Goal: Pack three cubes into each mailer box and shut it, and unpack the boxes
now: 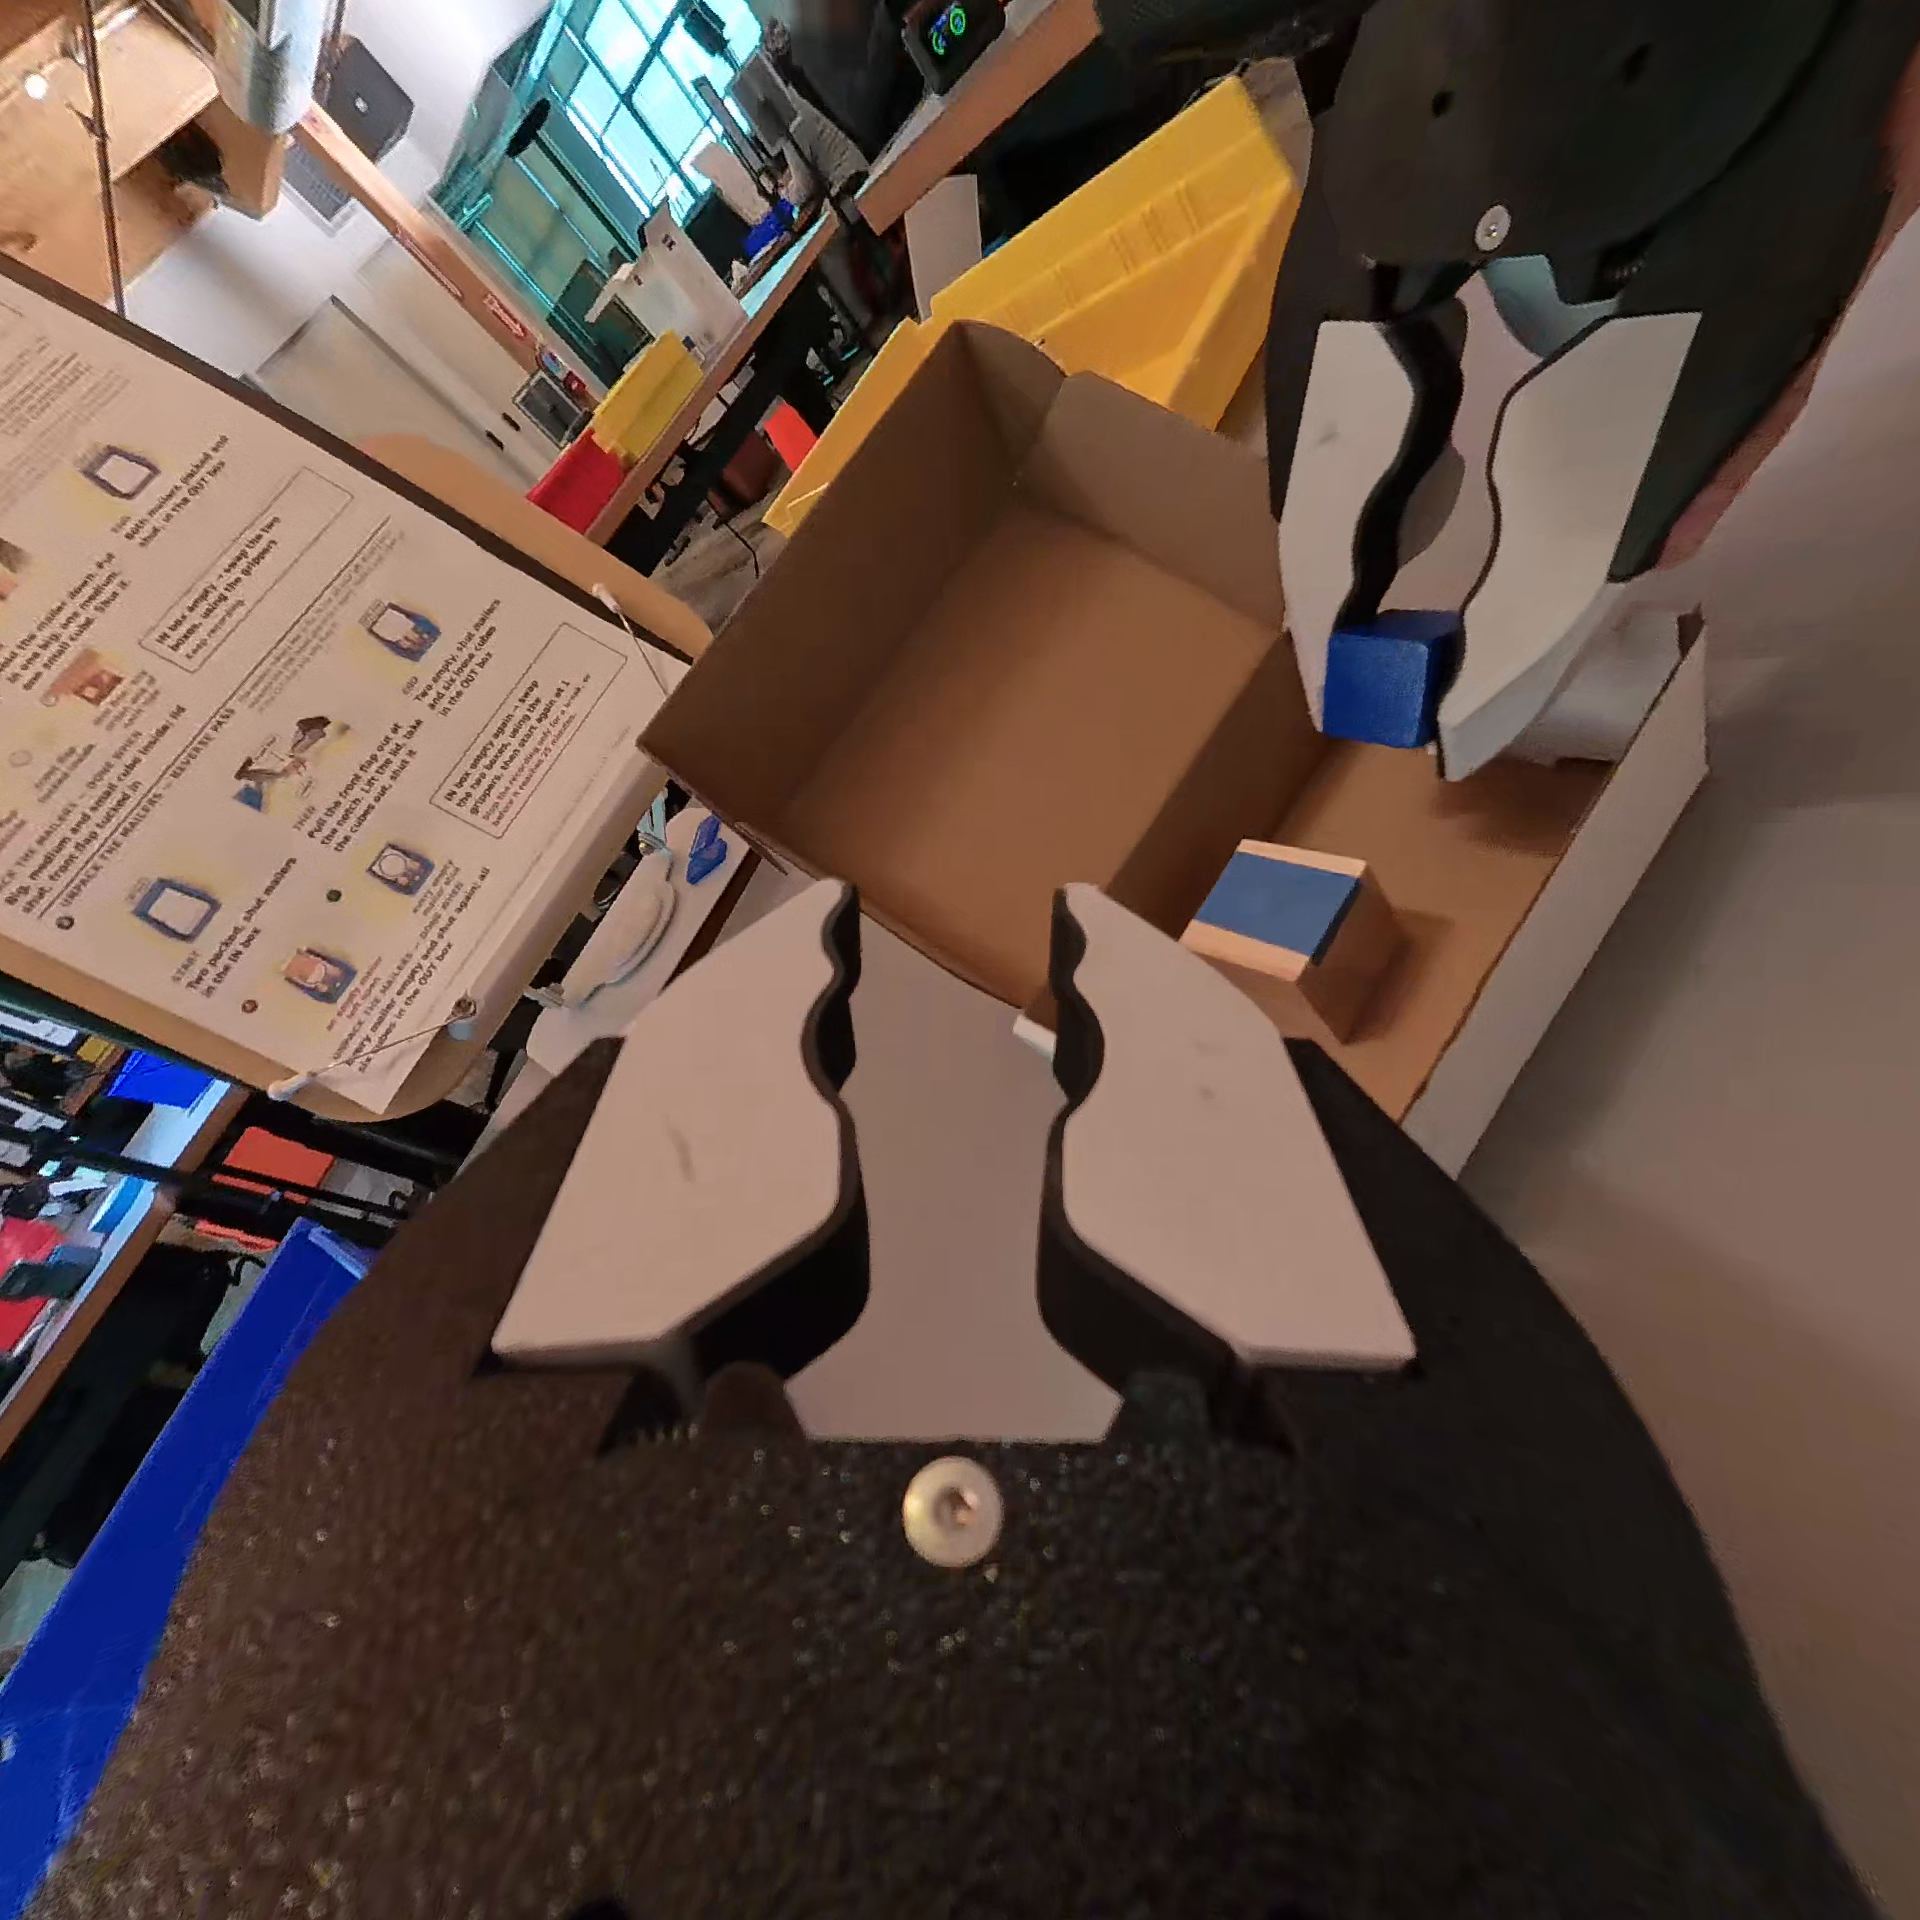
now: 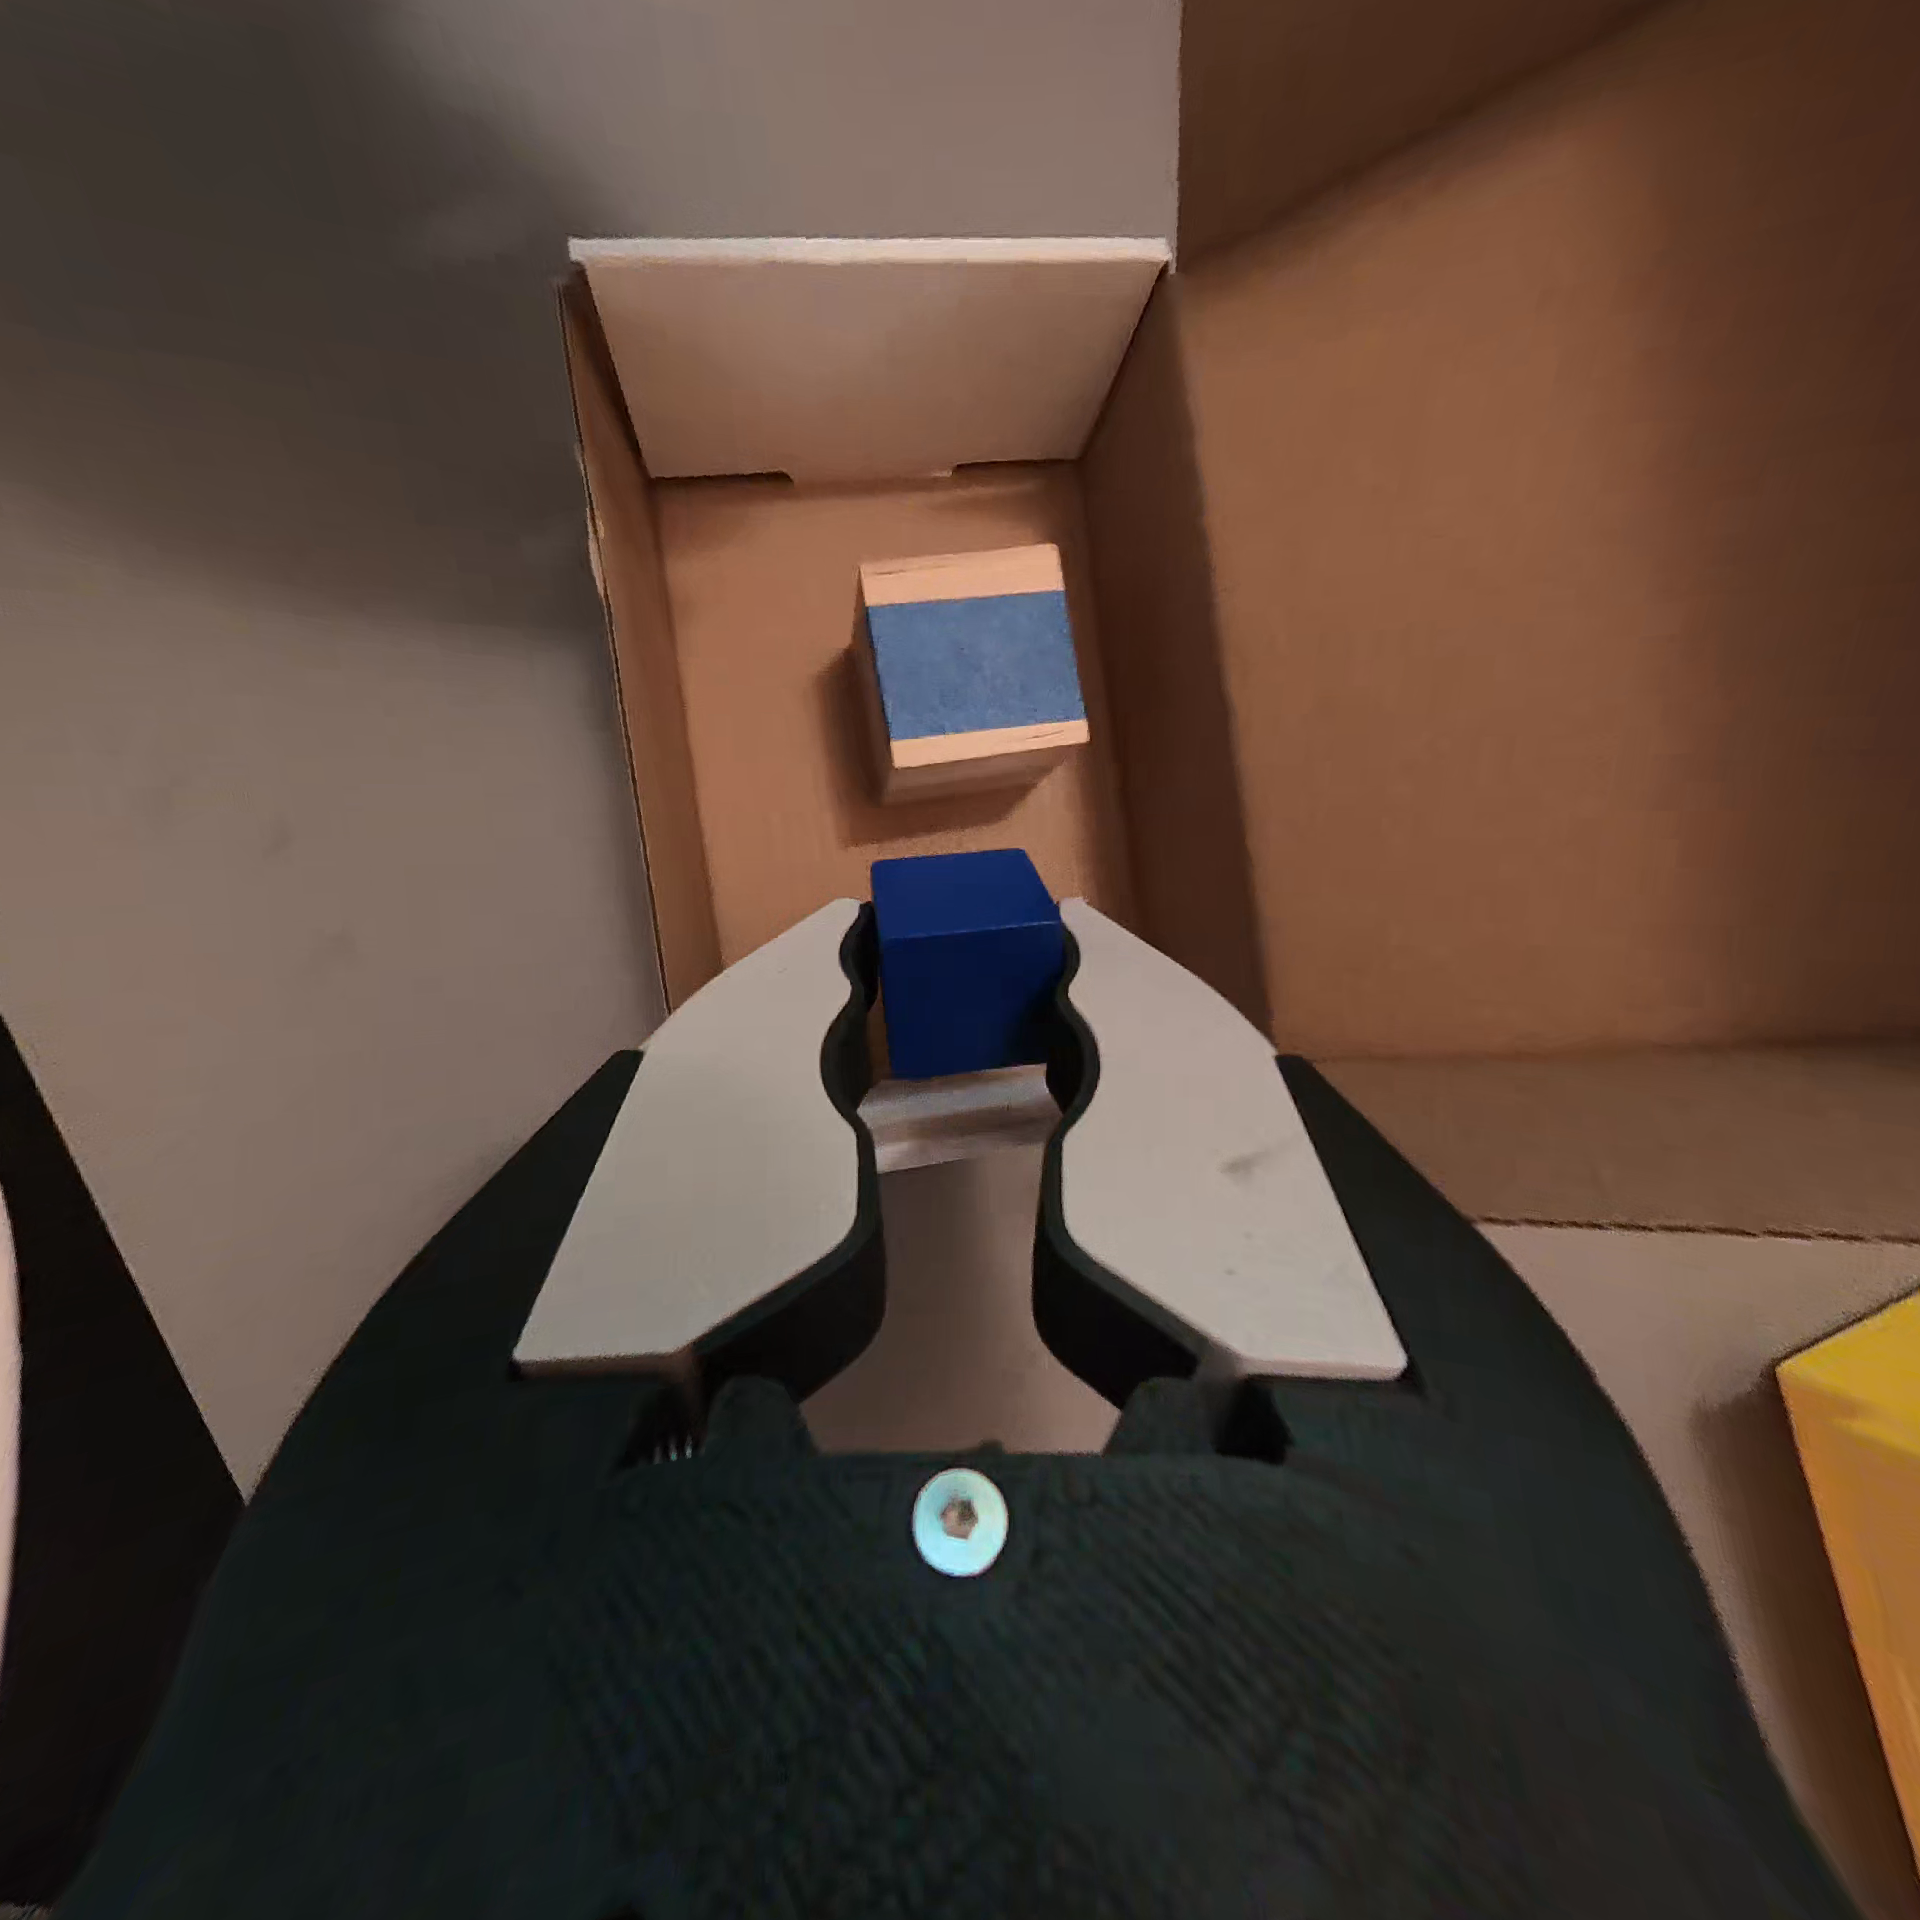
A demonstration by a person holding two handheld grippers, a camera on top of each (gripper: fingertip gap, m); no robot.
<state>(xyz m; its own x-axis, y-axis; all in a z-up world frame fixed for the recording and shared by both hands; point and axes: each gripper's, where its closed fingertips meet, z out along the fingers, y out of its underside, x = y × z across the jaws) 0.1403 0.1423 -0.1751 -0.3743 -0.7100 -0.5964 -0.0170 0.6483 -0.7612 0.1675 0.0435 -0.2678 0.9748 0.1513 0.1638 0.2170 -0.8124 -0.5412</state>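
Note:
An open cardboard mailer box (image 2: 873,353) lies on the grey table, its lid (image 1: 987,623) standing up; the lid also shows in the right wrist view (image 2: 1558,623). A wooden cube with a blue face (image 2: 971,665) rests on the box floor, and it also shows in the left wrist view (image 1: 1288,925). My right gripper (image 2: 961,914) is shut on a small blue cube (image 2: 961,956) and holds it over the near end of the box, above the floor. In the left wrist view the right gripper (image 1: 1397,717) and its blue cube (image 1: 1382,665) hang over the box's far end. My left gripper (image 1: 956,935) is open and empty, just outside the box's near corner.
A yellow bin (image 1: 1122,281) stands behind the lid, and its corner shows in the right wrist view (image 2: 1860,1507). An instruction board (image 1: 260,675) stands at the left. The grey table (image 1: 1714,1143) runs along the right of the box. Workshop benches lie beyond. Spacing between my two grippers at the tips: around 15 cm.

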